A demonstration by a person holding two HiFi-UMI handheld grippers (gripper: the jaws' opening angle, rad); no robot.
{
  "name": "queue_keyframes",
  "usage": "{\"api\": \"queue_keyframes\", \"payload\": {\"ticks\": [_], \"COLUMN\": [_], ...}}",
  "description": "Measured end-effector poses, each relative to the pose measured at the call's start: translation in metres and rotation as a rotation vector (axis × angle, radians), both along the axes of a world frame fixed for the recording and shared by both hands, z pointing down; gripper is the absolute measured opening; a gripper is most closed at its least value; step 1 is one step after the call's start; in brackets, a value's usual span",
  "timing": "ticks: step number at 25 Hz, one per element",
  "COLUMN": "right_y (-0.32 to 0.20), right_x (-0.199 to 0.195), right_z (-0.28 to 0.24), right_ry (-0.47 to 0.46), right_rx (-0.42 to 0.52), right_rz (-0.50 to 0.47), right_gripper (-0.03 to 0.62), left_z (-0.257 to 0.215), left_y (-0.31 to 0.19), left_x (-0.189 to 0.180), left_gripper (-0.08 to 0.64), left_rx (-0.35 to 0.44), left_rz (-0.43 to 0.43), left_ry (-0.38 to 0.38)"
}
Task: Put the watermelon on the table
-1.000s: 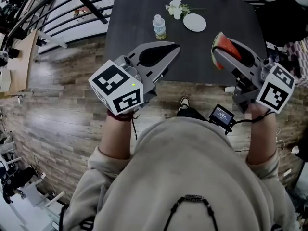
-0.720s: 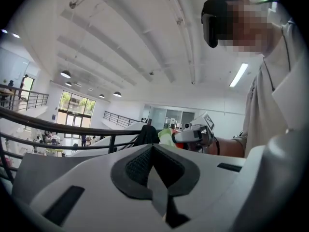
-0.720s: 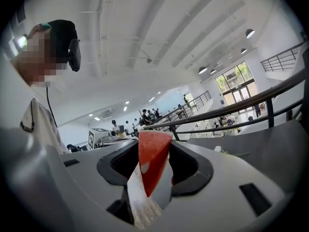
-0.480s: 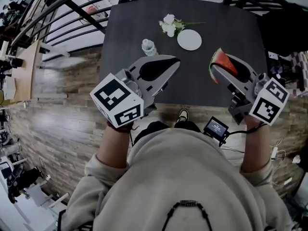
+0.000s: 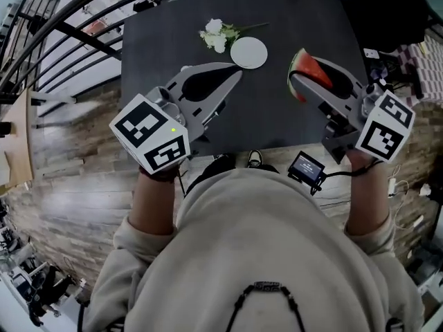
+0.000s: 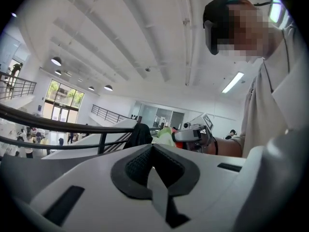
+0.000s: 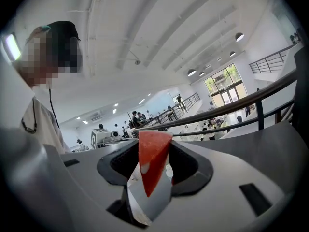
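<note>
While the right gripper hangs over the surface, it's clamping the watermelon.
Slice sits wedged between its jaws; left gripper alongside is pinched closed, empty.

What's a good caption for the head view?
Right gripper holds a watermelon slice over the dark table; left gripper shut, empty.
</note>
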State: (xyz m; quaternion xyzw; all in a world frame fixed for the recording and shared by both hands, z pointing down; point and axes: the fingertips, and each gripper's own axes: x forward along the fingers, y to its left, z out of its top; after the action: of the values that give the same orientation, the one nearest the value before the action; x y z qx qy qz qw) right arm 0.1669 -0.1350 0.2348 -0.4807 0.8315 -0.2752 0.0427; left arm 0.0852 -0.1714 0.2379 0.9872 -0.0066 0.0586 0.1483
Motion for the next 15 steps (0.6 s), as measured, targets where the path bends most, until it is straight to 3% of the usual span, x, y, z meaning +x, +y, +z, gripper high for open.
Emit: {"api": "queue_keyframes", "payload": {"ticks": [4,9,15], "right_y": [0.000,-0.007,-0.030], "right_x": [-0.005,-0.010,-0.010], "right_z": [-0.022,-0.038,-0.047], "right_ry": [0.045,0.075,0.061], "right_rx": [0.025,0.036,0.024], "right_rz": [0.040,0.103,0.169], "right_gripper": [0.204,0.204,0.204], "left_z": [-0.014,-0.010,-0.016], "left_y": [-0.005,-0.030,-0.049], "left_x": [-0.006,-0.019,-0.022], "left_gripper": [-0.002,-0.002,-0.002], "left_rx": [0.018,-0.057,-0.072], "left_rz": [0.051,0.049,0.118], "left_ry": [0.040,0.060,0.070]}}
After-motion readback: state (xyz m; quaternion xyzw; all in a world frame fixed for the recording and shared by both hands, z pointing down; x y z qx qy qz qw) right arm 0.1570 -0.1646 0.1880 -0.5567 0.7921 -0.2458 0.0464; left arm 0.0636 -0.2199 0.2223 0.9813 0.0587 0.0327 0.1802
